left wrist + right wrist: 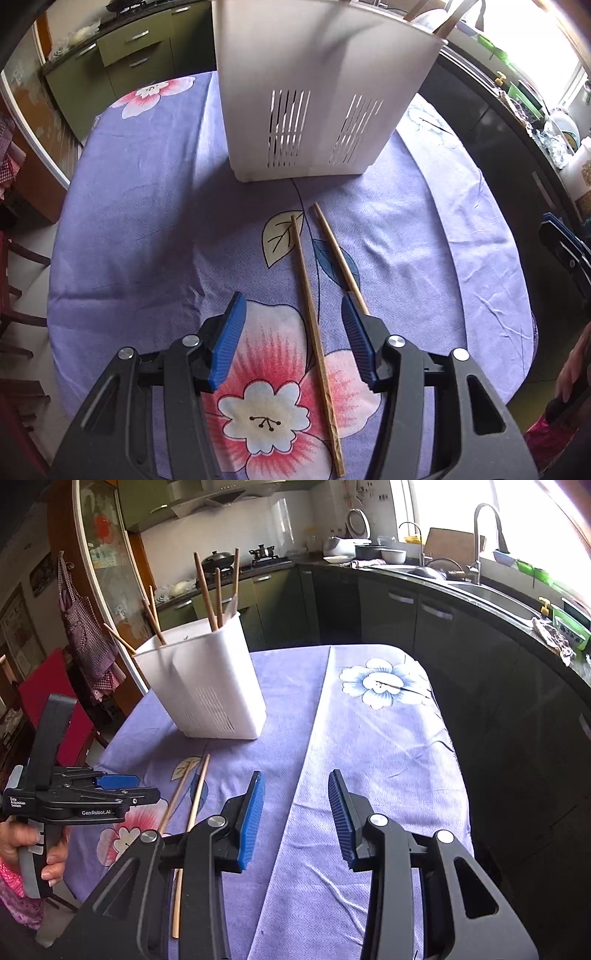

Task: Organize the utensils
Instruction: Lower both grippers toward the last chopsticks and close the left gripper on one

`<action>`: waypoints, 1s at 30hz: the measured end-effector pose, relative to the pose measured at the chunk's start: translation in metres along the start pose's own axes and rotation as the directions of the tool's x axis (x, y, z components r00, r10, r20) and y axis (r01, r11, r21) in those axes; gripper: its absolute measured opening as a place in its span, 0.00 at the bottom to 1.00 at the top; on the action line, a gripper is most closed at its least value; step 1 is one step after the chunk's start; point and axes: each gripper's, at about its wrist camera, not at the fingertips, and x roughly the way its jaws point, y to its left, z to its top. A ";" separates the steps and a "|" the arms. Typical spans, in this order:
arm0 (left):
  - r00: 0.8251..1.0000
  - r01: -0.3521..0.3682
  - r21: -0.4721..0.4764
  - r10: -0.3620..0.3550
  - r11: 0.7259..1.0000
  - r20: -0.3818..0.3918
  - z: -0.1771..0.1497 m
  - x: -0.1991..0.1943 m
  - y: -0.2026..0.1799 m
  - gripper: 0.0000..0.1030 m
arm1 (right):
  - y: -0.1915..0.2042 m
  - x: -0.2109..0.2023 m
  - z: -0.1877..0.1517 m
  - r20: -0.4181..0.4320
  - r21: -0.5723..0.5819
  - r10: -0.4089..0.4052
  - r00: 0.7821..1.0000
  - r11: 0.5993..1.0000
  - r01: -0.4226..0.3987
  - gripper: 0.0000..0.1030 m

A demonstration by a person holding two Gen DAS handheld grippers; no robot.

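Left wrist view: left gripper (293, 325) spread wide, low over purple floral tablecloth (147, 221), nothing between blue pads. One chopstick (316, 314) lies in gap between fingers; second chopstick (338, 254) just right of it, near end hidden under right finger. White slotted utensil holder (314, 92) upright beyond their far tips. Right wrist view: right gripper (296, 808) spread, empty, over cloth right of chopsticks. Holder far left, several chopsticks (210, 590) standing inside.
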 end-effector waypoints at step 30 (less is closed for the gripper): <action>0.998 -0.049 -0.017 0.049 0.999 -0.035 0.013 0.023 0.011 0.05 | 0.020 0.040 0.016 -0.080 -0.034 0.034 0.996 0.999 -0.037 0.37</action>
